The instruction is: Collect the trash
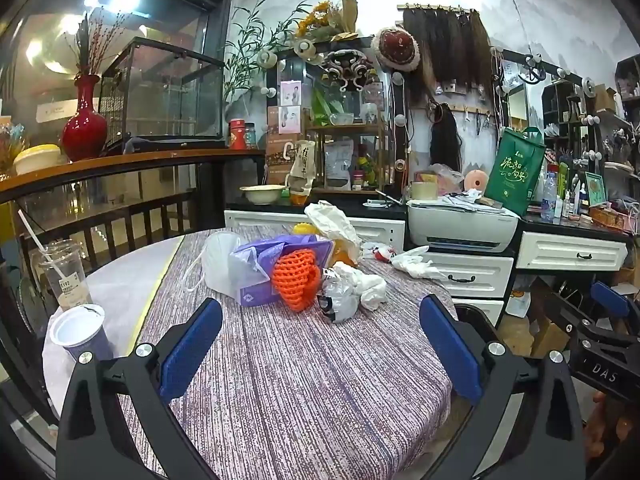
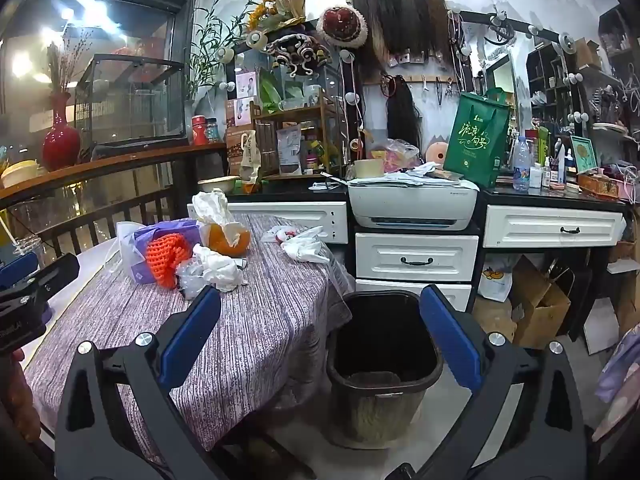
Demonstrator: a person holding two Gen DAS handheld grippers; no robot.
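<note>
Both units idle above the near edge of the worktop (image 1: pixel 304 380). Left hand-held gripper (image 1: pixel 320 344): jaws spread fully wide, nothing between them. Right hand-held gripper (image 2: pixel 320 340): likewise wide open and empty, over the gap between worktop and bin (image 2: pixel 384 360), which stands on the floor just beside the worktop. Trash sits mid-worktop: orange net (image 1: pixel 297 276), purple bag (image 1: pixel 260 268), crumpled tissues (image 1: pixel 364 284). Two cups (image 1: pixel 80 334) at left edge.
</note>
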